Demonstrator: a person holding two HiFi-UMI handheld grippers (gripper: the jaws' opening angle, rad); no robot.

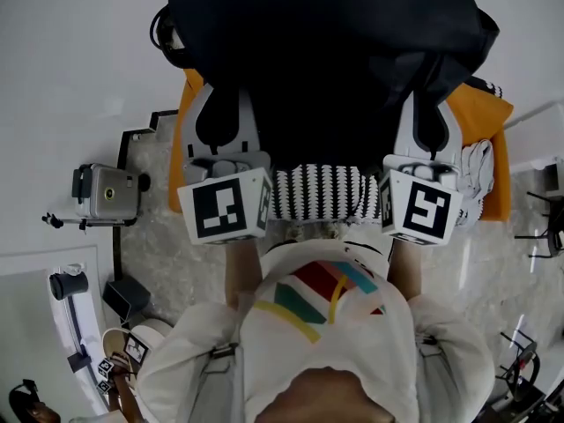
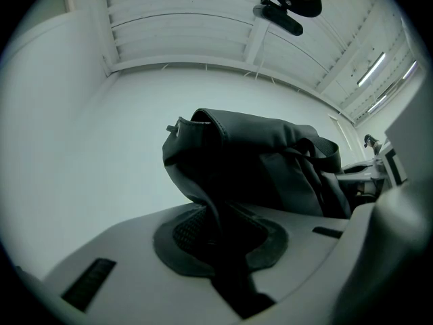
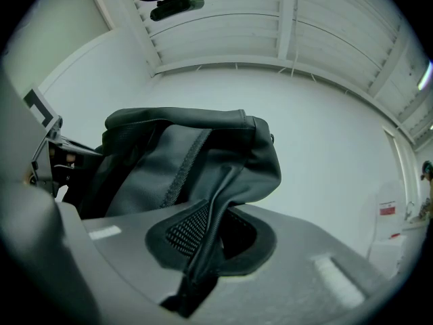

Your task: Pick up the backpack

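Note:
A black backpack (image 1: pixel 326 51) hangs in front of me, held up off the orange surface by both grippers. My left gripper (image 1: pixel 225 122) is shut on a fold of the backpack's fabric at its left side. In the left gripper view the backpack (image 2: pixel 257 168) rises from the left gripper (image 2: pixel 220 232), a dark strip of it pinched between the pads. My right gripper (image 1: pixel 427 117) is shut on the bag's right side. The right gripper view shows the backpack (image 3: pixel 183 161) with a seam of it clamped in the right gripper (image 3: pixel 206 239). The fingertips are hidden under the bag in the head view.
An orange surface (image 1: pixel 480 113) lies below the bag, with a black-and-white striped cloth (image 1: pixel 322 192) on its near edge and a white cloth (image 1: pixel 476 170) at its right. A grey camera on a stand (image 1: pixel 106 192) sits at the left. White walls are behind.

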